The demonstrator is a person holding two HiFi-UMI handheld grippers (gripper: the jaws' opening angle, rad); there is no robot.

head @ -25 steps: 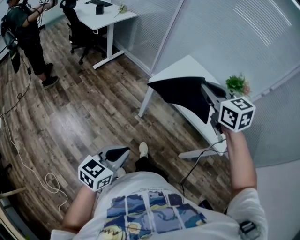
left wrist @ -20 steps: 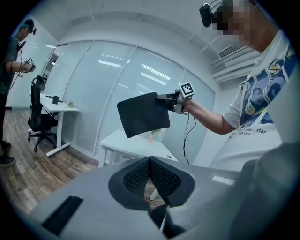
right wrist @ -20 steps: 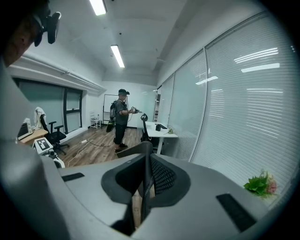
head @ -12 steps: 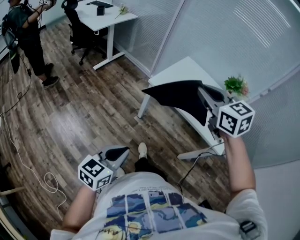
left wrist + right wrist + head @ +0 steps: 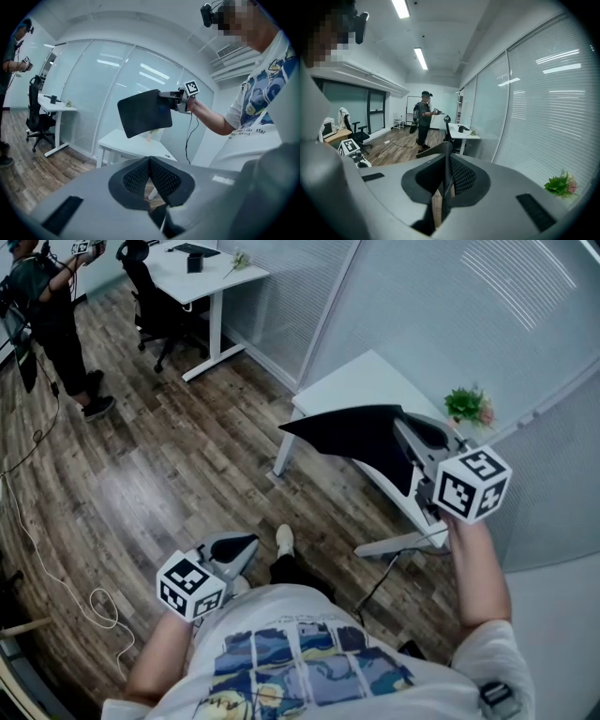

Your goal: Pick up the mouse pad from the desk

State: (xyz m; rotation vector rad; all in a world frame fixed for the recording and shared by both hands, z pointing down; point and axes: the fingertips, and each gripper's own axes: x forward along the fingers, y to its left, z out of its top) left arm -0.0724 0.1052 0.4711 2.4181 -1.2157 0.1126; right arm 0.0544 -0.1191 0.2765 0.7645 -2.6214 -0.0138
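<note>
The black mouse pad (image 5: 356, 435) hangs in the air over the front of the white desk (image 5: 367, 382), not touching it. My right gripper (image 5: 407, 439) is shut on the pad's right edge. In the right gripper view the pad (image 5: 440, 152) shows edge-on, pinched between the pads of that gripper (image 5: 446, 161). From the left gripper view the pad (image 5: 144, 112) is a flat dark sheet held out by the right gripper (image 5: 172, 96) above the desk (image 5: 125, 143). My left gripper (image 5: 242, 547) stays low by my body, shut on nothing (image 5: 150, 161).
A small potted plant (image 5: 472, 407) stands at the desk's far end by the frosted glass wall (image 5: 450, 315). A second desk (image 5: 202, 266) with an office chair (image 5: 150, 296) and a standing person (image 5: 47, 315) are at the far left. A cable (image 5: 56, 568) lies on the wooden floor.
My right gripper has carried the mouse pad a little to the left and away from the desk. The left gripper has stayed where it was.
</note>
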